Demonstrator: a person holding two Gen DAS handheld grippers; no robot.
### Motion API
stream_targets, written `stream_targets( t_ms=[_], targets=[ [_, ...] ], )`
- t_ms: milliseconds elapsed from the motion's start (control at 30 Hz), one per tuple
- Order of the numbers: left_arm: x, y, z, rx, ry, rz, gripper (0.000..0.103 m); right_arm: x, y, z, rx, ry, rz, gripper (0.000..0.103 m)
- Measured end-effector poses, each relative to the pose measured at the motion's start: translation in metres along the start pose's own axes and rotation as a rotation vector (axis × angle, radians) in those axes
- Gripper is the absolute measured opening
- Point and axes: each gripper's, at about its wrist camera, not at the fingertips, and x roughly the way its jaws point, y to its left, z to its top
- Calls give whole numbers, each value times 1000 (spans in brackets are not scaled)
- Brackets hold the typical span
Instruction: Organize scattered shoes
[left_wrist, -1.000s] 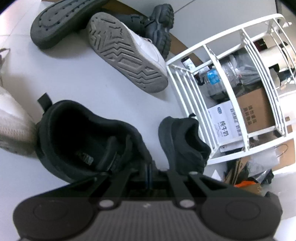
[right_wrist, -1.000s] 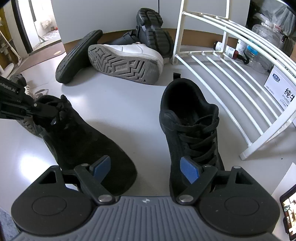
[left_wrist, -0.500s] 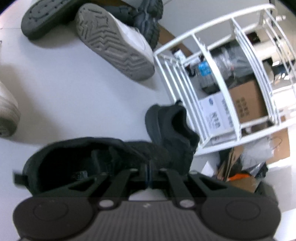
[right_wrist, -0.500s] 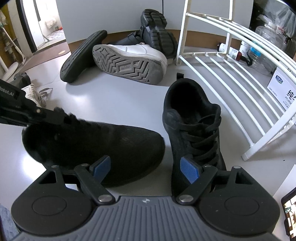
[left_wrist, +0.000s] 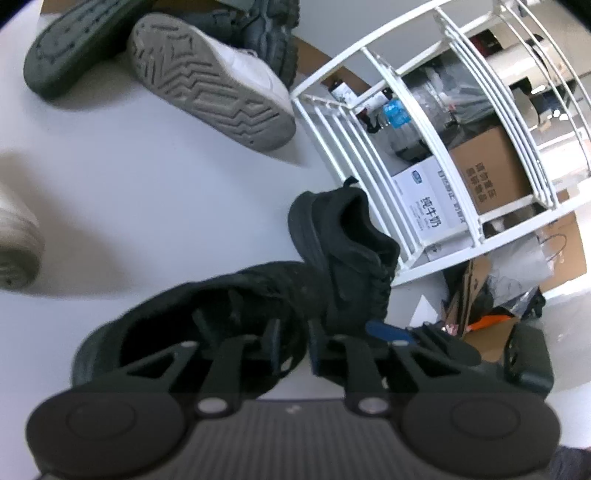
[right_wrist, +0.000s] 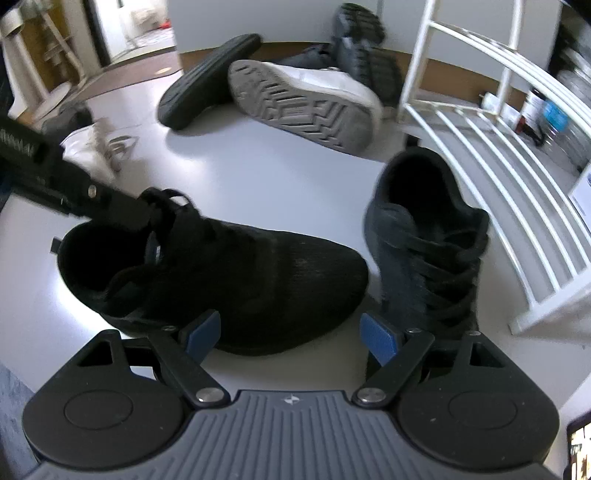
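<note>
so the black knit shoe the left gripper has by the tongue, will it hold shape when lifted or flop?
Likely flops some: the black knit shoe looks soft-meshed, and the left gripper pinches only its tongue and laces. Probably light for its size. Its toe may swing and bump the laced black shoe close beside it.

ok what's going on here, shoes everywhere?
A person with two handheld grippers is pairing black sneakers on the floor. The left gripper has the black mesh sneaker by its tongue, toe pointing at its mate, the laced black sneaker, beside the white rack. The right gripper hovers open, empty.
</note>
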Motion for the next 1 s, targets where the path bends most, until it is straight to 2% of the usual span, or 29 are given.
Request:
stream_targets(
  t_ms=[33, 167, 233, 367, 500, 633, 767, 867, 933, 1000],
  targets=[
    [-3, 1, -1, -2, -3, 6, 31, 1, 3, 1, -21, -3, 5, 86],
    [-15, 5, -5, -7, -12, 31, 42, 7, 16, 3, -103, -14, 26, 86],
    [-23, 7, -9, -14, -9, 43, 54, 9, 23, 3, -151, -21, 39, 86],
    [-46, 6, -18, 2, 10, 74, 61, 13, 38, 2, -249, -34, 65, 86],
    [-65, 7, -22, 14, 5, 114, 73, 16, 51, 1, -335, -47, 88, 86],
    [-81, 8, -31, 21, -9, 149, 77, 16, 56, 2, -366, -54, 96, 86],
    [-82, 17, -39, 15, -43, 130, 79, 17, 53, 1, -374, -47, 93, 86],
    [-78, 29, -40, -31, -80, 122, 79, 19, 52, 0, -378, -48, 93, 83],
    [-77, 36, -41, -60, -62, 115, 79, 21, 53, -1, -380, -53, 95, 81],
    [-79, 38, -41, -41, -51, 128, 81, 19, 55, -2, -396, -66, 107, 80]
  ],
)
